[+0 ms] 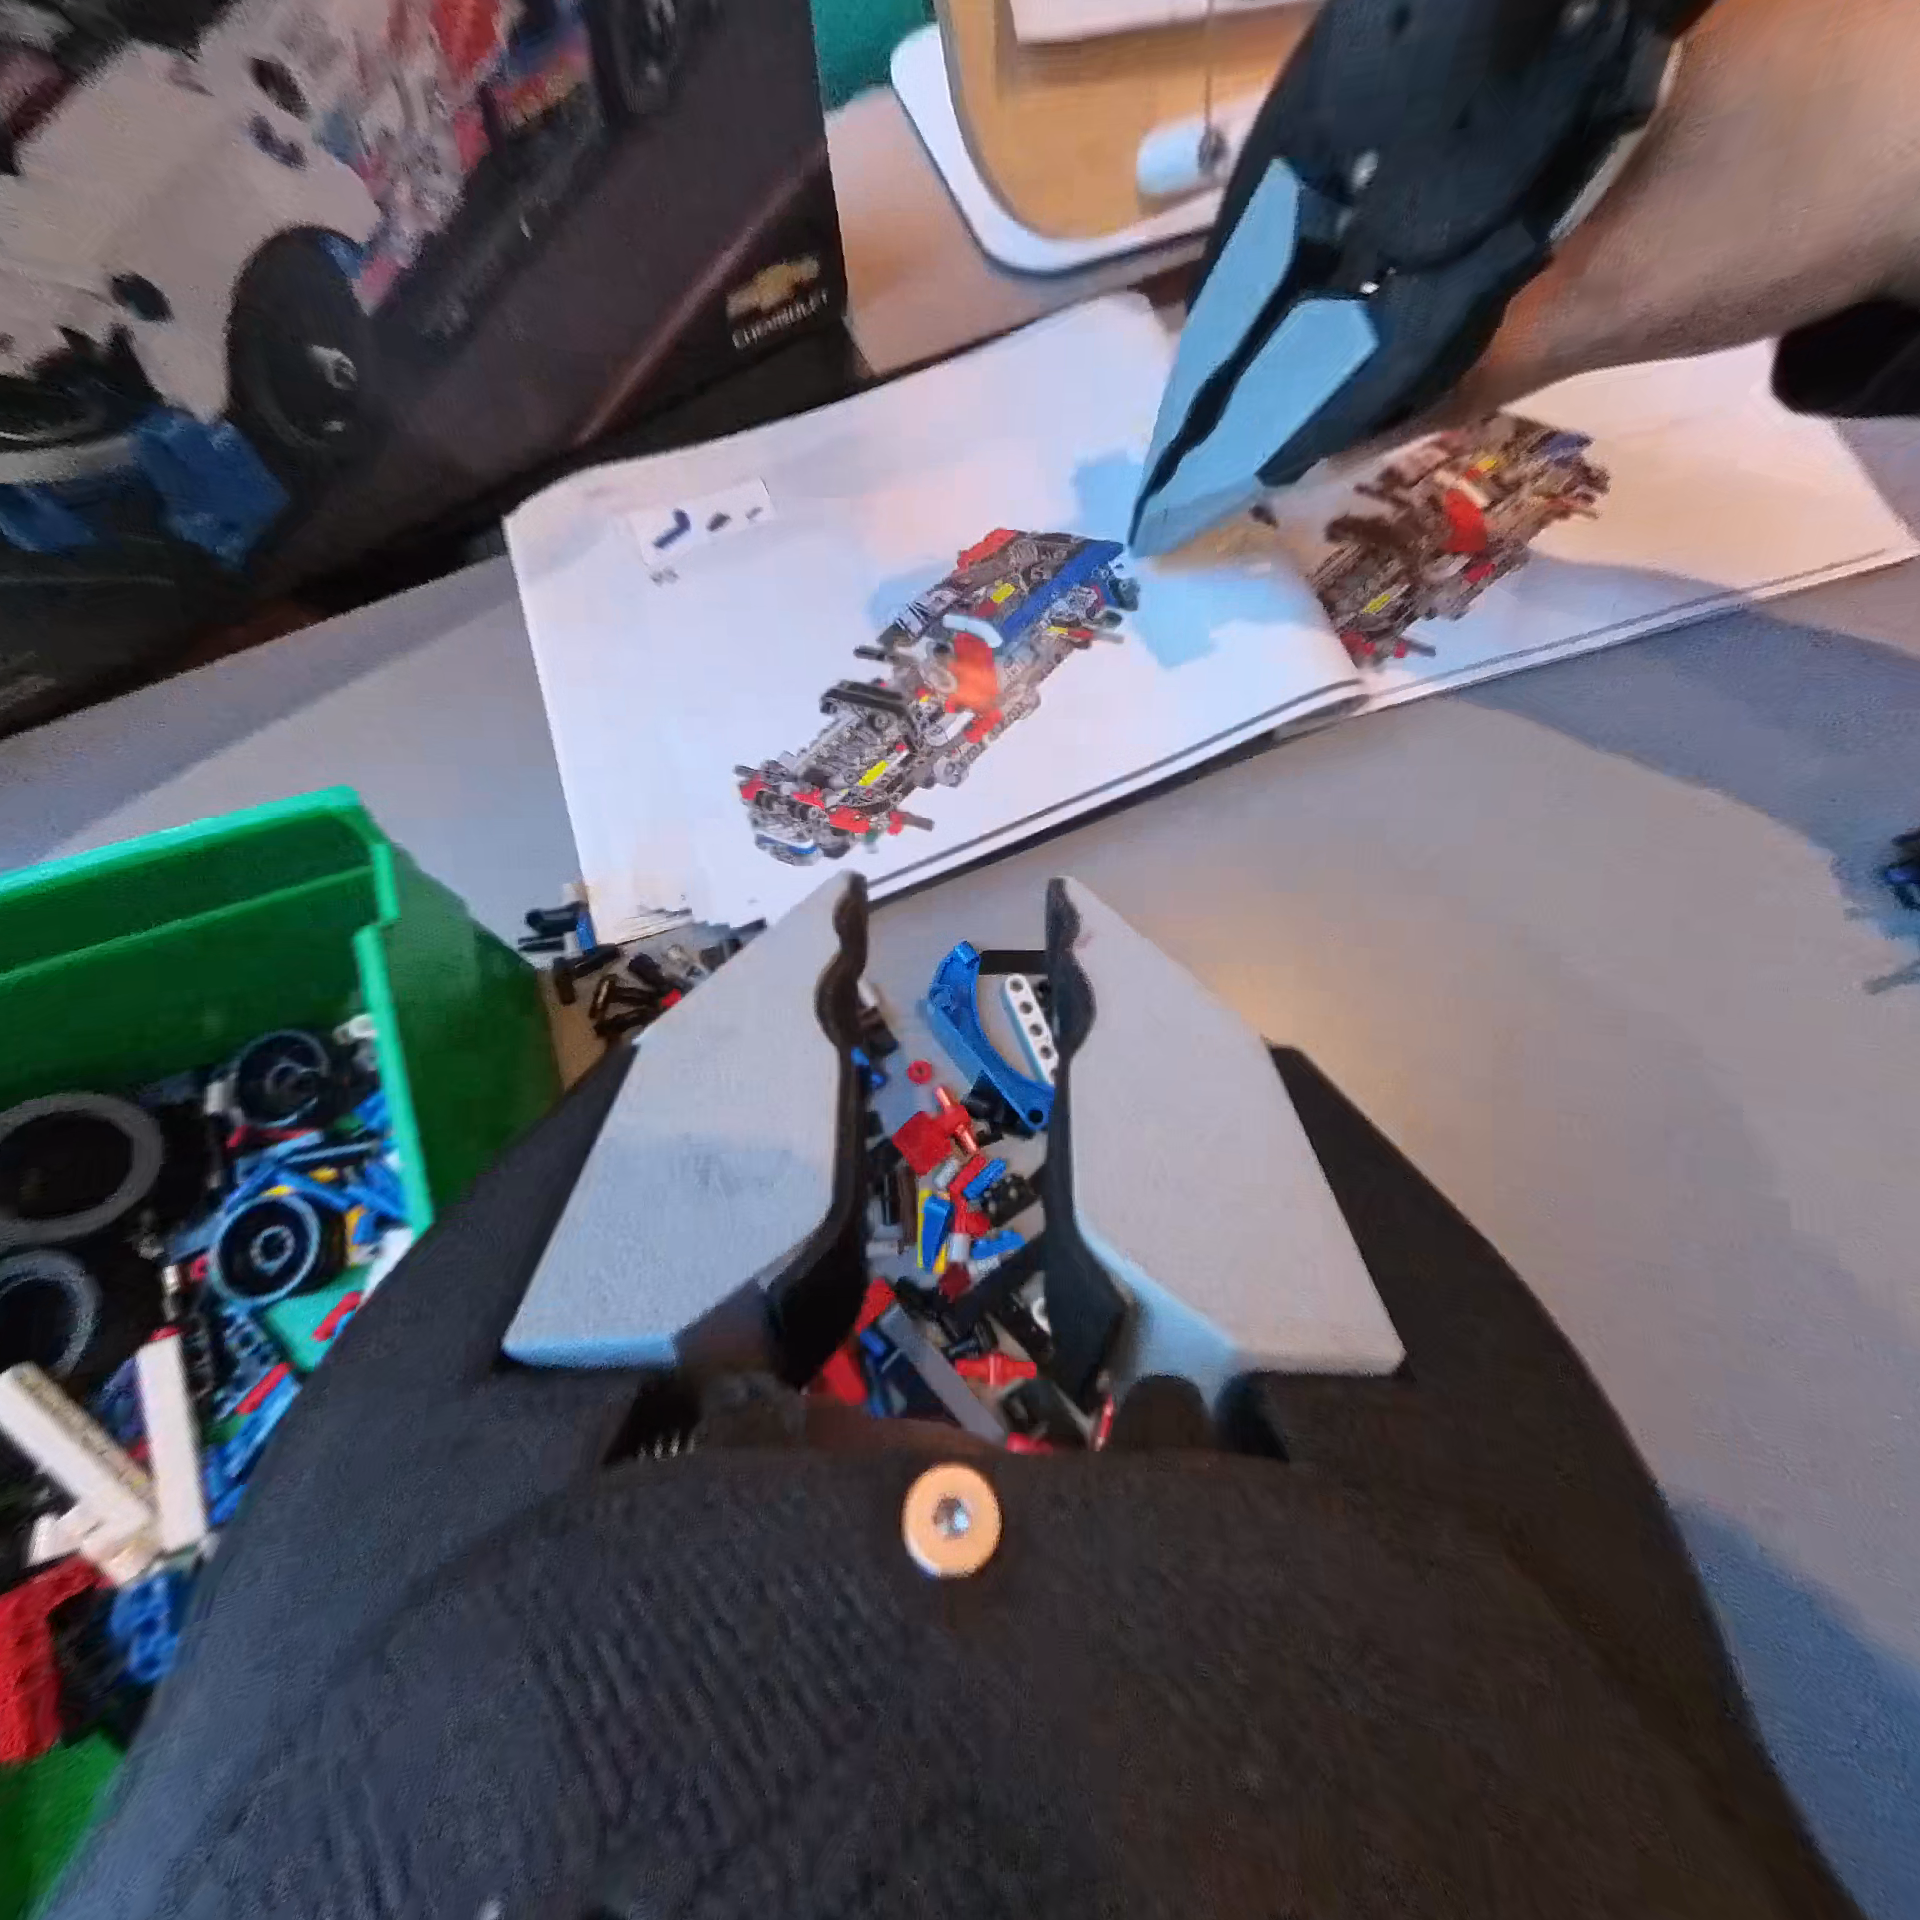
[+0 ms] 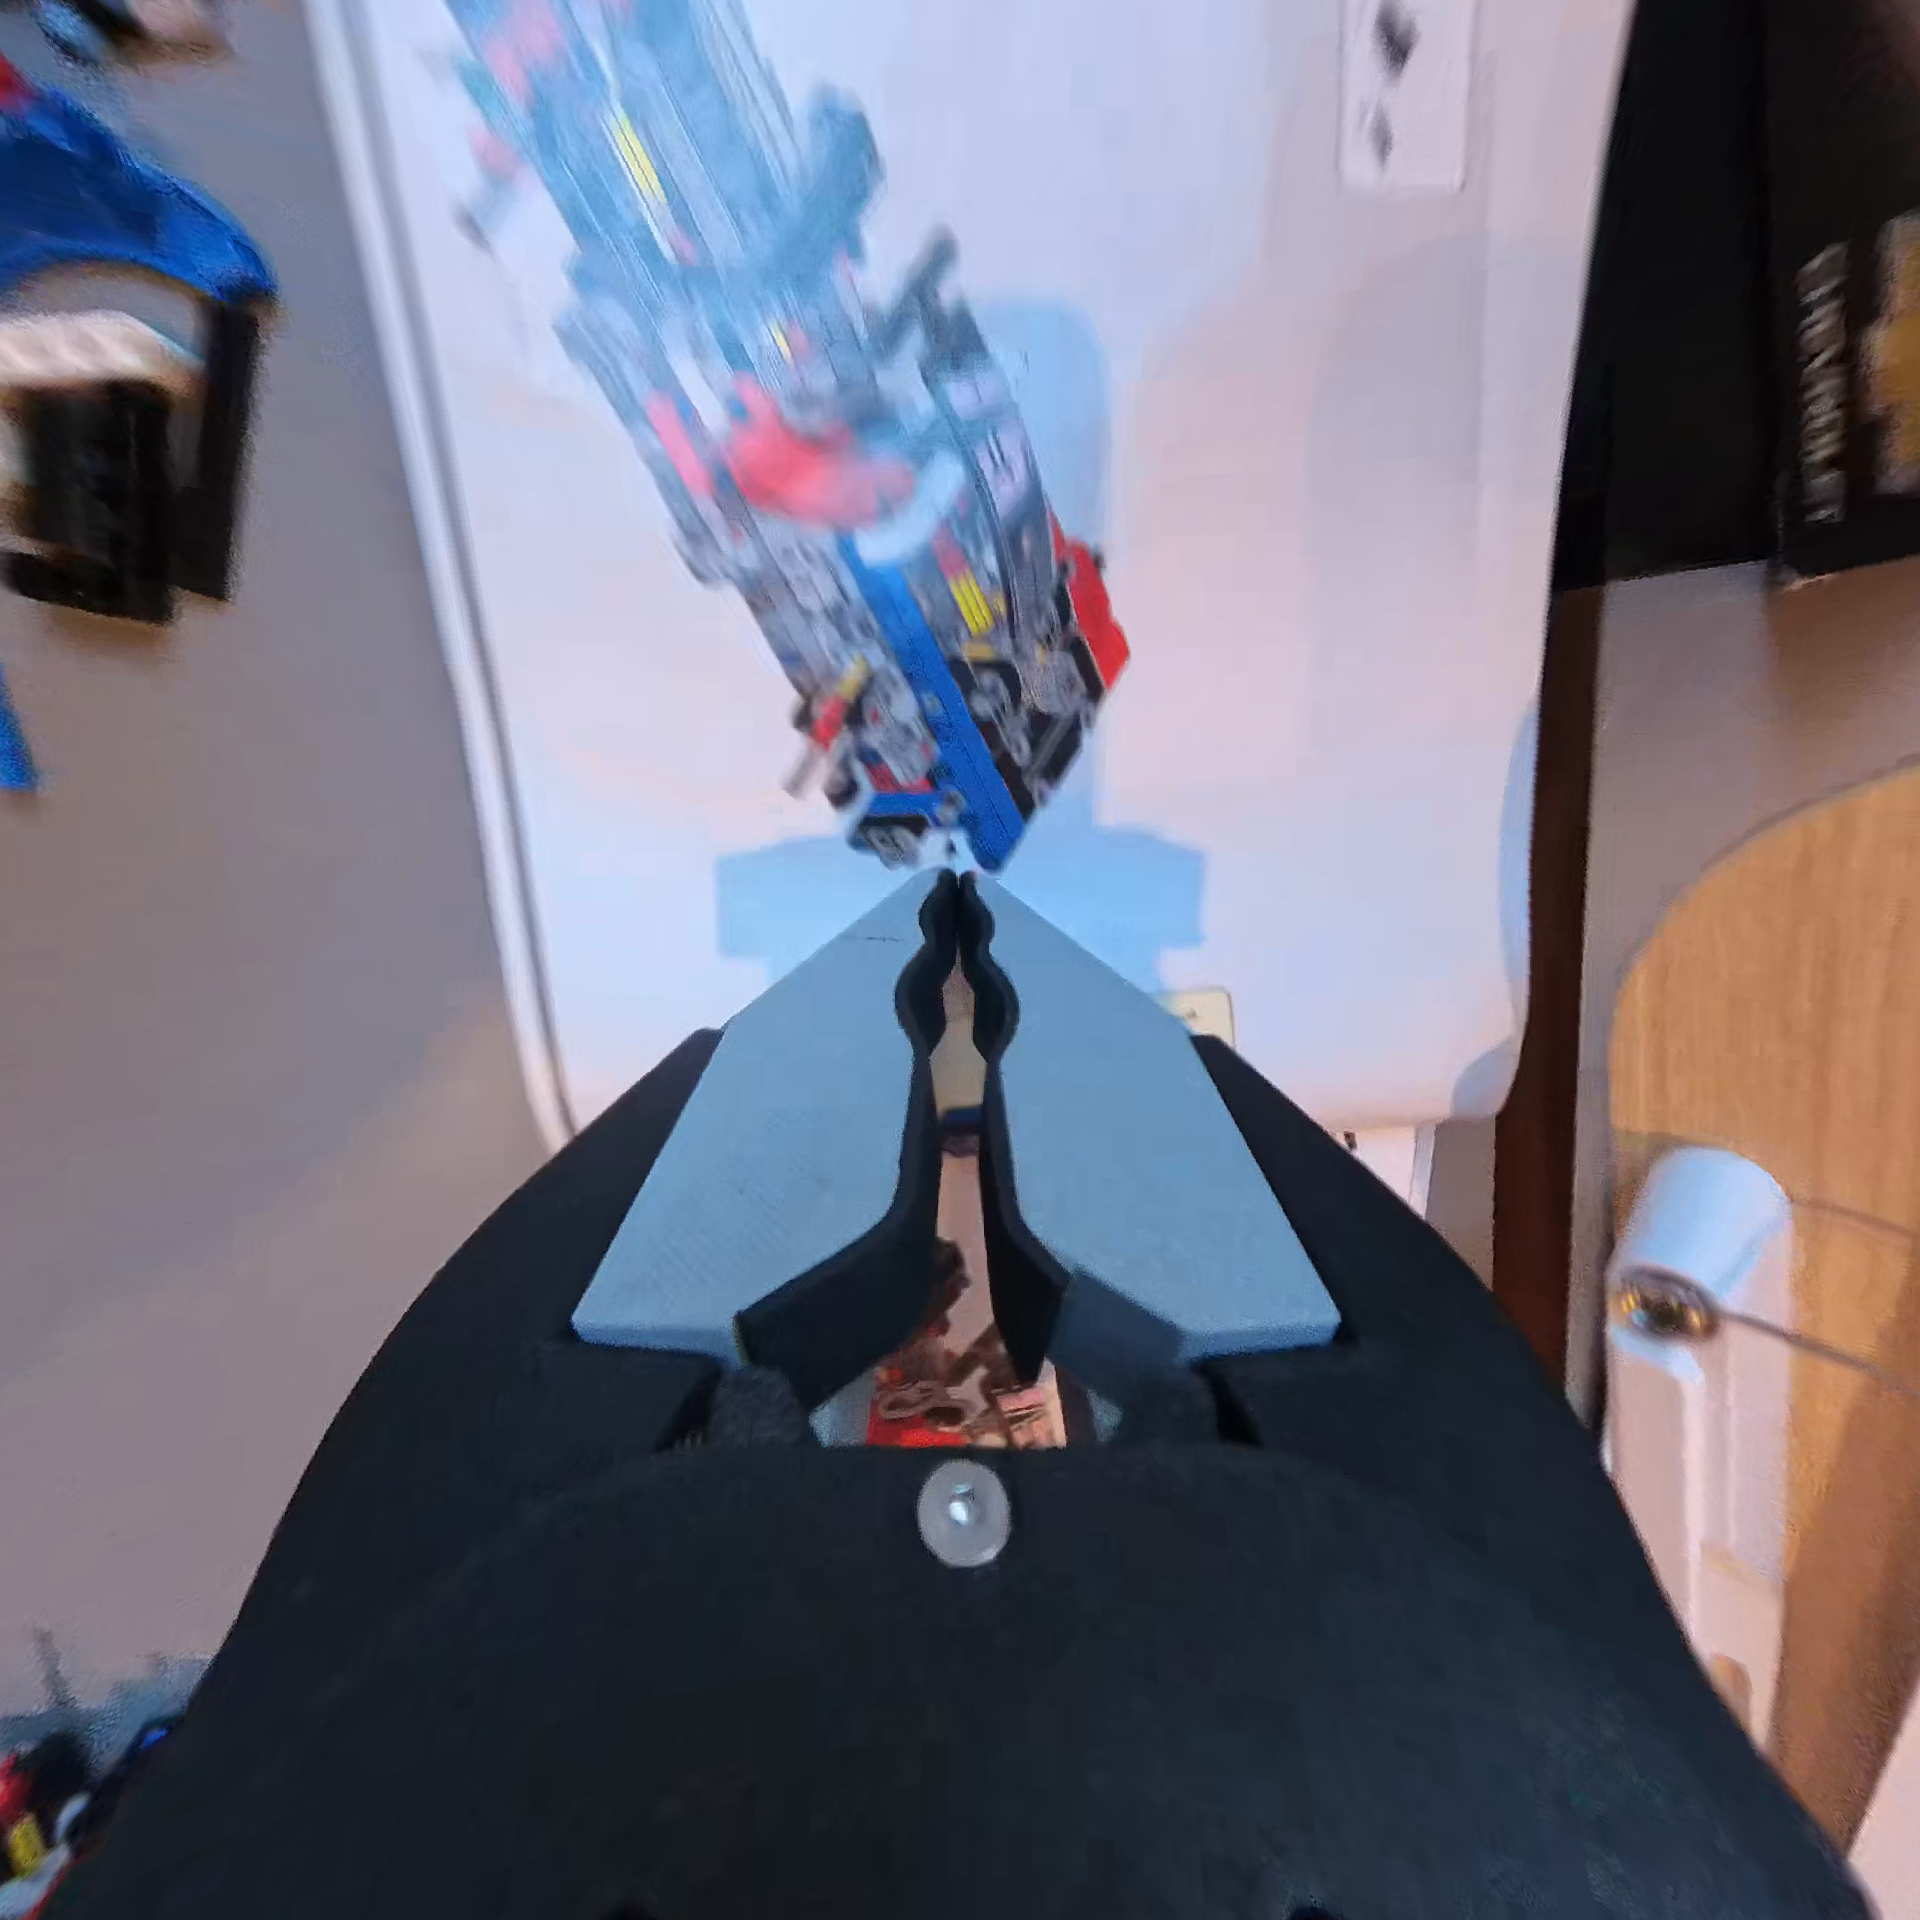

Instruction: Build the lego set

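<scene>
Left tongs (image 1: pixel 954 914) spread wide above loose lego pieces (image 1: pixel 961 1174) on the near bench. Right tongs (image 2: pixel 957 883) pinched empty, tips on the far instruction booklet (image 1: pixel 727 665). Risk: dragging the page, losing the step.

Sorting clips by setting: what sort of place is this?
Probably a home or hobby table: an open instruction booklet, a green bin of loose parts, and the set's box behind.
</scene>
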The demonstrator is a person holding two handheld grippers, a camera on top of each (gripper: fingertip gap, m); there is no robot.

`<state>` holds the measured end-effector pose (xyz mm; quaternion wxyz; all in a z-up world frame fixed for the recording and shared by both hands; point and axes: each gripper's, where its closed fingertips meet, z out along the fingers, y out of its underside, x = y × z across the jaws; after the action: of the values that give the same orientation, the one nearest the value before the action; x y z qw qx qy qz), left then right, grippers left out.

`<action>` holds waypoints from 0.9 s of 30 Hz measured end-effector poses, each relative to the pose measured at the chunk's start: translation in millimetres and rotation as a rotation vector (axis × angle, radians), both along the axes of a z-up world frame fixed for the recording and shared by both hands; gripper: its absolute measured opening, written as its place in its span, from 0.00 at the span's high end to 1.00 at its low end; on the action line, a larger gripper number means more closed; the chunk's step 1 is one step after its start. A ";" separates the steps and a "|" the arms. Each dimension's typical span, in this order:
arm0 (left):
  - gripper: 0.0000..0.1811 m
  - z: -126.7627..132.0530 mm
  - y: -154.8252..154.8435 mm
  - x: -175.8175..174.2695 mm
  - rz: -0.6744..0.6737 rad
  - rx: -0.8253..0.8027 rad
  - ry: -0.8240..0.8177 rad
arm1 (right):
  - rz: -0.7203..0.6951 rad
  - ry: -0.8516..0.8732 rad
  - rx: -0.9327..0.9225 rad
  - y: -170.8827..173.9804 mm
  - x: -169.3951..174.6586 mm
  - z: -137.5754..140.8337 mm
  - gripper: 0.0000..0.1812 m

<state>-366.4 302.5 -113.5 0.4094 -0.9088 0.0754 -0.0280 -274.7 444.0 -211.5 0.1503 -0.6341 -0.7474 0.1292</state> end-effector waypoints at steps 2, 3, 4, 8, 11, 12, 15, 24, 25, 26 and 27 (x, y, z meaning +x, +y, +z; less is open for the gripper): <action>0.81 21.8 -19.0 -8.5 0.031 0.047 0.023 | -0.003 0.128 -0.062 -21.5 3.1 32.6 1.00; 0.80 29.5 -31.2 -12.1 0.048 0.065 0.035 | 0.000 0.192 -0.106 -36.6 10.2 51.8 1.00; 0.79 34.0 -45.1 -14.5 0.062 0.071 0.046 | 0.012 0.251 -0.148 -53.9 21.6 70.8 1.00; 0.79 31.0 -109.6 -11.4 0.124 0.071 0.062 | -0.006 0.419 -0.154 -110.9 103.9 121.8 0.84; 0.79 23.6 -158.3 4.4 0.172 0.084 0.046 | -0.087 0.534 -0.122 -145.5 180.4 133.6 0.78; 0.79 23.4 -174.2 7.7 0.205 0.103 0.046 | -0.122 0.565 -0.098 -152.0 204.7 134.2 0.69; 0.79 24.5 -214.6 25.0 0.268 0.179 0.012 | -0.221 0.669 -0.022 -164.5 267.9 132.3 0.66; 0.82 21.2 -284.2 36.9 0.428 0.231 0.093 | -0.227 0.827 -0.034 -187.7 311.5 99.9 0.67; 0.84 13.1 -288.8 38.1 0.415 0.201 0.104 | -0.208 0.857 -0.025 -185.0 307.5 103.0 0.68; 0.84 1.6 -293.1 38.9 0.390 0.157 0.122 | -0.189 0.888 -0.014 -181.7 303.3 106.2 0.69; 0.84 -11.1 -296.4 35.5 0.383 0.108 0.144 | -0.170 0.918 -0.001 -178.1 299.3 109.6 0.70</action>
<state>-330.9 6.1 -124.6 0.4489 -0.8829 -0.0681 0.1194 24.6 265.9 -101.9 0.4753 -0.5703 -0.5489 0.3842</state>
